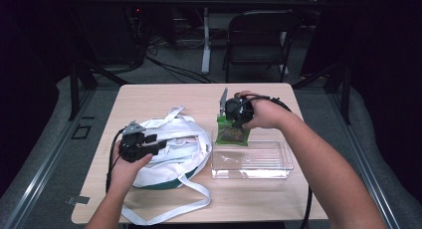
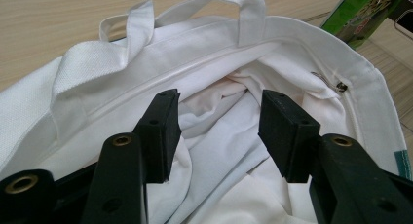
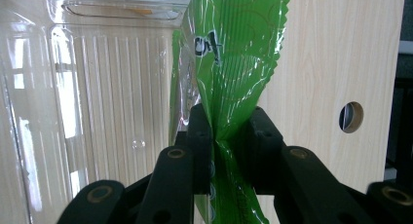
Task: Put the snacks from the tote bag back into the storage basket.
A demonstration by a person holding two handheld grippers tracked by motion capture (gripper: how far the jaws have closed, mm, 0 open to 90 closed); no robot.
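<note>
Jaws of right gripper (image 3: 229, 131) clamping green packet (image 3: 234, 63) above clear tray (image 1: 251, 162). Left gripper (image 2: 219, 121) hovering, jaws apart, over white bag (image 2: 209, 78) on desk (image 1: 164, 94).

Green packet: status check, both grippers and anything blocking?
Right gripper shut on green packet, held above clear bin. Left gripper open, fingers inside white tote bag mouth. Nothing blocking the way to the bag.

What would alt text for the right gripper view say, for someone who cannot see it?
Two black jaws of the right gripper pinch the crimped edge of a green snack packet, shown edge-on. To its left is a clear plastic bin, and behind both is the pale wooden table, which has a round hole to the right.
</note>
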